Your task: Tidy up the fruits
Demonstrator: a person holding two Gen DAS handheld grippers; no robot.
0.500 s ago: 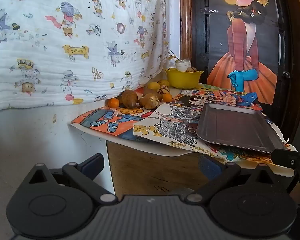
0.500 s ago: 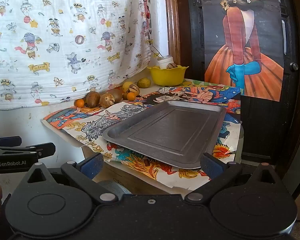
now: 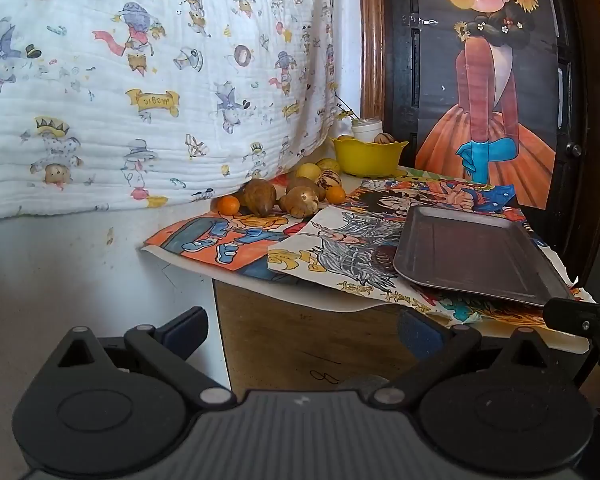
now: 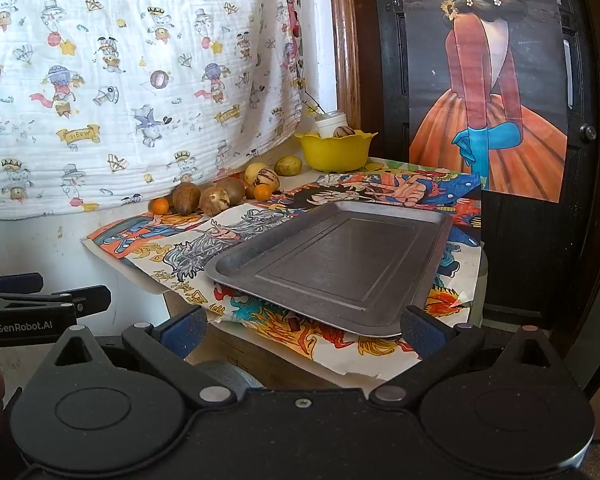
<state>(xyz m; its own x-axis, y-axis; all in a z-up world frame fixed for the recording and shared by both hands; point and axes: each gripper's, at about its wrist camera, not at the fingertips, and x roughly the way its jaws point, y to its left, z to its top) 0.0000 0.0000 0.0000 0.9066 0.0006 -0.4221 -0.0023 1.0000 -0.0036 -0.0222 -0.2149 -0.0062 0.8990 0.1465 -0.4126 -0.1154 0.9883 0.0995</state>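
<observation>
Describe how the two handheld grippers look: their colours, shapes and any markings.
Both are black plastic. The right gripper has two round discs at its base, slim linkage arms with silver rivets, and blue pads on the jaws. The left gripper looks the same in its own camera; from the side it shows white "GenRobot.AI" lettering. No cables or sleeves show.

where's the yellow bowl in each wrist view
Left wrist: the yellow bowl sits just right of centre in the upper half, at the back of the table, behind the loose fruit.
Right wrist: the yellow bowl is above centre, beyond the far left corner of the metal tray.
Shared landmark: the poster of the girl in an orange dress, right of the bowl.
</observation>
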